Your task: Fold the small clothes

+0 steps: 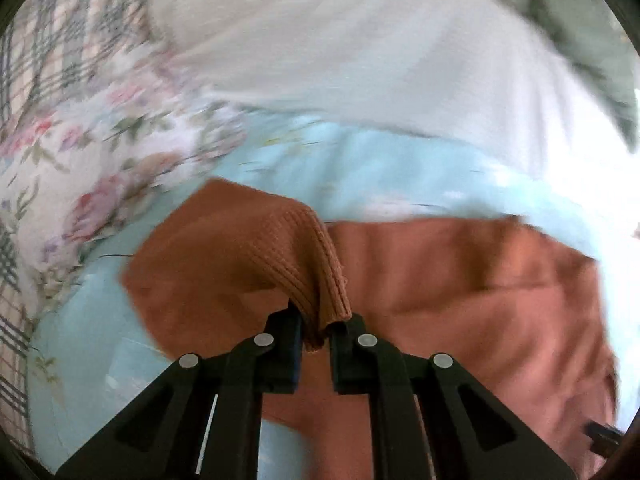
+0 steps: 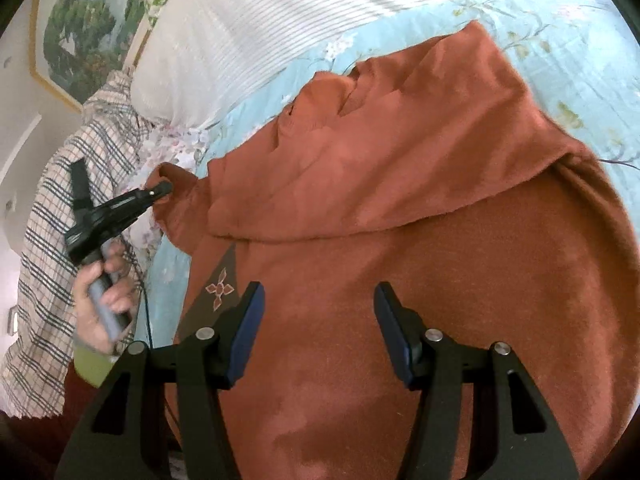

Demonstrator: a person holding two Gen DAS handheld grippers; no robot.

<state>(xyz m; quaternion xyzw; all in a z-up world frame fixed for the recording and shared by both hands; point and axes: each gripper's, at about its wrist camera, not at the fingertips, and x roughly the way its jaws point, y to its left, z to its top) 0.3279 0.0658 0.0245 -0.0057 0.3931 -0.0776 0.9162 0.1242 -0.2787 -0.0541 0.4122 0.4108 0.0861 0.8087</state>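
At the far left of the right wrist view, a checked cloth (image 2: pixel 48 240) lies bunched beside a white pillow (image 2: pixel 224 40), with a framed picture (image 2: pixel 80 20) on the wall behind. In front of the checked cloth the person's hand (image 2: pixel 102 300) grips the grey handle of the left gripper (image 2: pixel 162 190), wrist low and fist closed around the handle, the tool slanting up and to the right. Its fingers are pinched narrow on the ribbed cuff (image 1: pixel 316 280) of the sweater (image 2: pixel 400 240), holding that cuff just off the sheet (image 2: pixel 560 40); in the left wrist view the cuff stands up between the two black fingers (image 1: pixel 286 344) of the left gripper (image 1: pixel 316 340) and the sleeve drapes away to the left. The rust-coloured sweater lies spread over the pale blue flowered sheet, filling the middle and right of the scene, with one part folded across the body along a slanting edge. A small dark patch with a flower motif (image 2: pixel 219 290) shows near the left edge of the body. The right gripper (image 2: pixel 318 320) hovers over the near part of the sweater, its blue-padded fingers (image 2: pixel 246 332) spread wide and holding nothing. The left wrist view is blurred, so the far bedding there is hard to read.
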